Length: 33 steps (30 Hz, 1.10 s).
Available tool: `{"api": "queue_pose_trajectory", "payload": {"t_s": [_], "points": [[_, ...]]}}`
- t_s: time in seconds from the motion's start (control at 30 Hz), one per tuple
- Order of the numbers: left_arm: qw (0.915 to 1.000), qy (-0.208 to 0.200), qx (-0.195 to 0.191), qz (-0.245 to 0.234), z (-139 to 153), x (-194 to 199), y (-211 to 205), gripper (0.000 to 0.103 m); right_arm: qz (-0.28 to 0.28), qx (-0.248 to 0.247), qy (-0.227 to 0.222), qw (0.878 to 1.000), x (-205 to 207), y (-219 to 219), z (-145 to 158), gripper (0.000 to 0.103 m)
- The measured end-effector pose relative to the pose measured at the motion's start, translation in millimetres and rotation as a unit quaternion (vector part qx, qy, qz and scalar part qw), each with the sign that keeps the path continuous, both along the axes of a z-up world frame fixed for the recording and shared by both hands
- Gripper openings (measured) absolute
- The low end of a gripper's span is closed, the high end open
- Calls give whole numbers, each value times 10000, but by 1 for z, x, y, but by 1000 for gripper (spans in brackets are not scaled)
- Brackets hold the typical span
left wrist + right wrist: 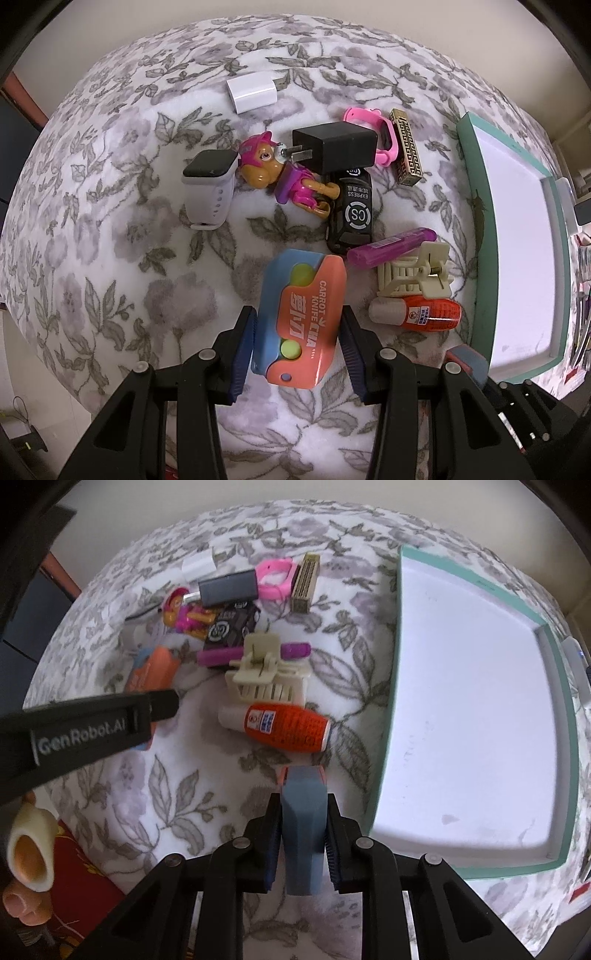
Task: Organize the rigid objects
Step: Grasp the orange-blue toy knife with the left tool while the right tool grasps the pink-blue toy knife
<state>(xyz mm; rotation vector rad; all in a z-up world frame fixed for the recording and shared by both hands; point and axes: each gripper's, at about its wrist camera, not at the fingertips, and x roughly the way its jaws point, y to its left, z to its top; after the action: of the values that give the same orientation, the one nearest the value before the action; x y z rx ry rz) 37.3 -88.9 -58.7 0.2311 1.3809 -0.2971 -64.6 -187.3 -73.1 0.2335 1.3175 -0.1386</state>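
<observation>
L claw (297,354) pinching orange "CARROT KNIFE" toy (301,317), R claw (303,843) tight on grey-blue block (303,823), "GenRobot.AI" alongside.

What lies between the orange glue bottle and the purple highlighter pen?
The cream plastic hair claw clip lies between the orange glue bottle and the purple highlighter pen, overlapping the pen. The right wrist view shows it best.

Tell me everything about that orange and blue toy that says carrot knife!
The carrot knife toy looks like hard, smooth plastic: an orange shell over a light blue body, with yellow-green round buttons and white lettering. It lies flat on the flowery cloth, apart from the other things. The left gripper points down over it, one of the fingers on each side, touching or nearly so.
</observation>
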Motion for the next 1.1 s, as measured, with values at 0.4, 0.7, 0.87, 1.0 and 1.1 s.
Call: {"api": "queue_pose_trajectory", "payload": {"t_s": [0.4,0.7,0.87,1.0,1.1], "points": [[9999,-112,5,-39,6,1,-1,46,-189,19,-240,9995,2,-24,26,22],[9998,-193,19,-88,9,-1,-2,46,-261,1,-527,9983,1,-29,38,22],[9998,-194,28,-87,9,0,-3,47,-204,-11,-460,9987,2,-25,33,22],[9998,-180,17,-80,8,-1,-2,46,-142,-15,-265,9995,-1,-23,24,22],[9998,-155,-6,-88,8,-1,-2,47,-20,-51,-226,9997,-5,-21,24,22]]}}
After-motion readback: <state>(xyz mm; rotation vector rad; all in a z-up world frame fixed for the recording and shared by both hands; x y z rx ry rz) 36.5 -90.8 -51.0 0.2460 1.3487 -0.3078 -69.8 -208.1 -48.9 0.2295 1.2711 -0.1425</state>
